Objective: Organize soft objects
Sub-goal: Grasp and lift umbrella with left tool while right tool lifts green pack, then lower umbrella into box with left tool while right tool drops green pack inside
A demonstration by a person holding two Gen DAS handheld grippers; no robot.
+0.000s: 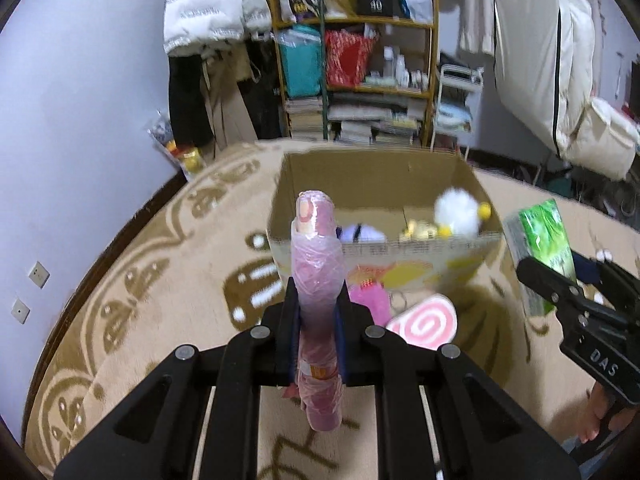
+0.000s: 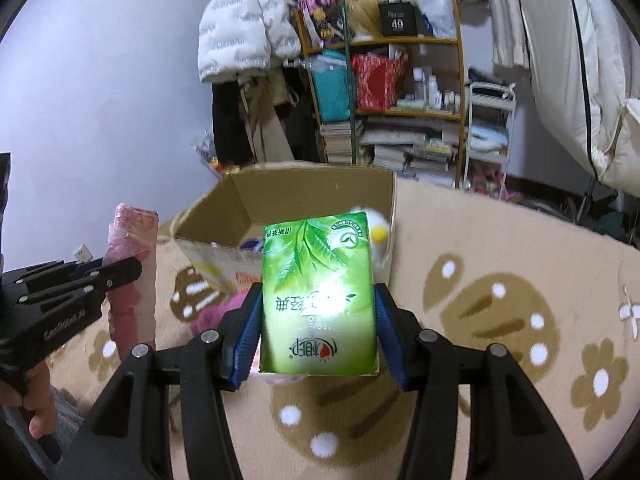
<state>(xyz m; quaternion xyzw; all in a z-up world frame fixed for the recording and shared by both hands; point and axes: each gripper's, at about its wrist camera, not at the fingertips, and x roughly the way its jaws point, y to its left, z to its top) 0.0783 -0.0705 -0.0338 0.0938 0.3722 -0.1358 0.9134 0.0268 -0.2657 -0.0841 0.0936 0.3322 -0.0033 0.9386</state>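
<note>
My left gripper (image 1: 318,300) pinches a slim pink roll (image 1: 318,264) wrapped in crinkled clear film, held upright just in front of the cardboard box (image 1: 380,176). My right gripper (image 2: 318,316) clamps its ribbed blue pads (image 2: 249,328) on a glossy green rectangular tissue pack (image 2: 320,300), also raised before the box. Inside the box lies a fluffy white plush (image 1: 456,214). A flat pink swirl cushion (image 1: 424,326) rests on the plush beige carpet (image 1: 140,300).

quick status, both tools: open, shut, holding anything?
Left tool: shut on the pink plastic-wrapped roll, held upright.
Right tool: shut on the green tissue pack, both pads against its sides.
</note>
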